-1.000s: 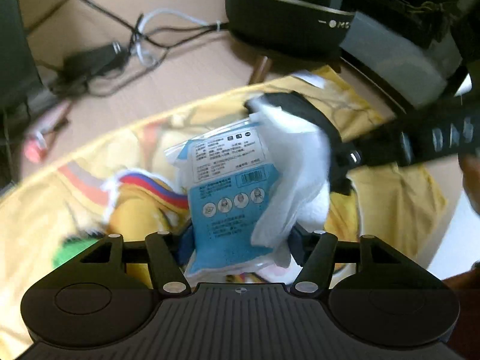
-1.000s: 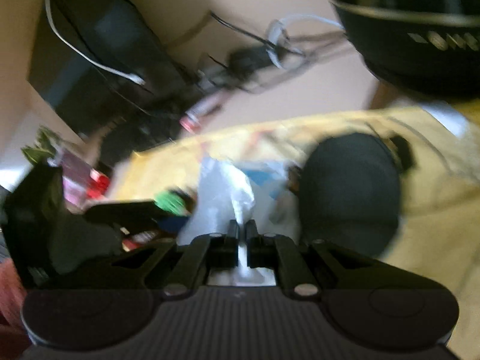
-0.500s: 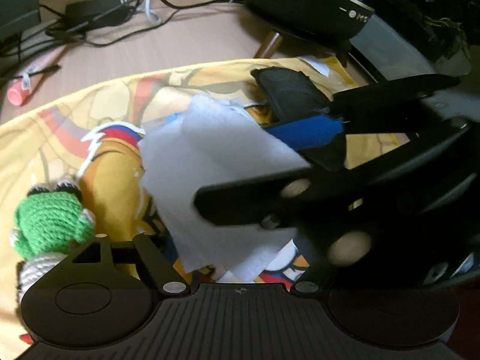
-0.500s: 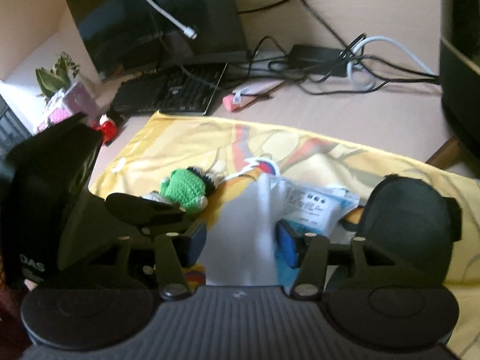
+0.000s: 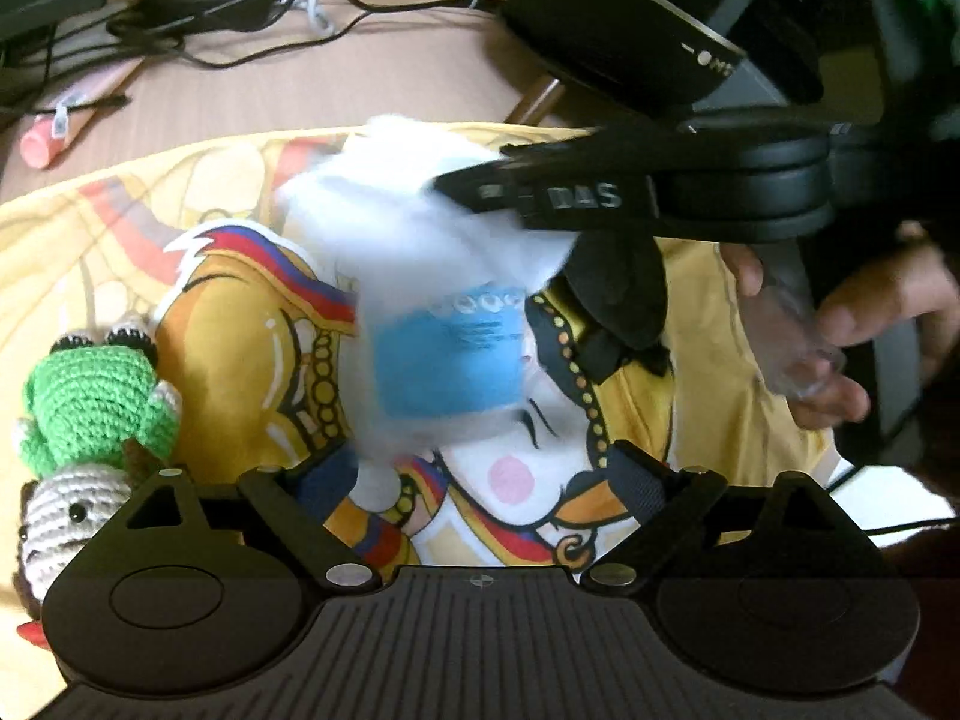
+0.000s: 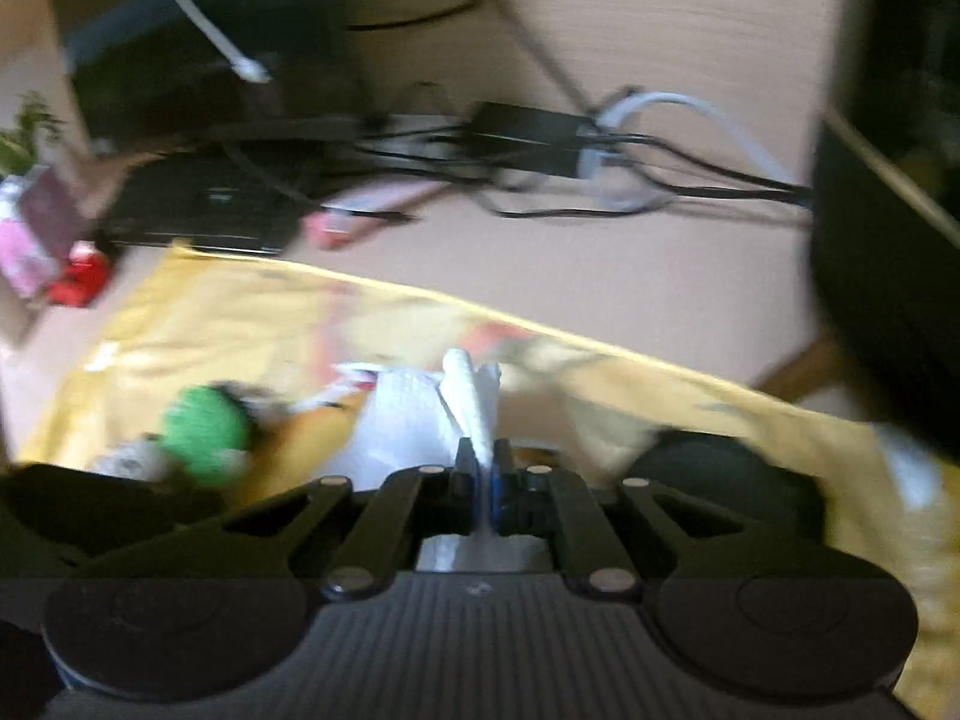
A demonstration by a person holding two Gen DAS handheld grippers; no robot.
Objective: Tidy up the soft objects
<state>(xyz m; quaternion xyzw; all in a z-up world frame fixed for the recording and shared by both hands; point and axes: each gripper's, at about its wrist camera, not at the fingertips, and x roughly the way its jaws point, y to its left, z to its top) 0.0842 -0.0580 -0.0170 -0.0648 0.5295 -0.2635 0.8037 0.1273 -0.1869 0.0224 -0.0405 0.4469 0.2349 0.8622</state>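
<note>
Tissue (image 6: pixel 420 420), white and crumpled, pinched between the clenched fingers of the right gripper (image 6: pixel 480 474), its free end standing up past the fingertips toward 12 o'clock in the right wrist view; in the left wrist view the same tissue shows as a white blur lifted over the middle of the cloth (image 5: pixel 90 252). Packet (image 5: pixel 447 354), blue and white, flat, partly under the tissue at the centre of the cloth, its outline smeared. Crocheted toy (image 5: pixel 90 402), green over grey, resting at 9 o'clock on the cloth's edge. Pouch (image 5: pixel 618 294), black and soft, at 2 o'clock from the packet, partly hidden by the right gripper's body. Cloth, yellow, printed with a cartoon figure, spread on a wooden desk (image 5: pixel 360 78); cables (image 5: pixel 252 6) and a dark round appliance (image 5: pixel 612 30) lie beyond it at 12 and 1 o'clock. Left gripper (image 5: pixel 480 480): jaws spreading wide, nothing between them but bare cloth. Step in hand, by judgement: carrying the tissue off the packet. Next move likely calls for a steady pinch and a clear spot, while the released left gripper takes the packet.
</note>
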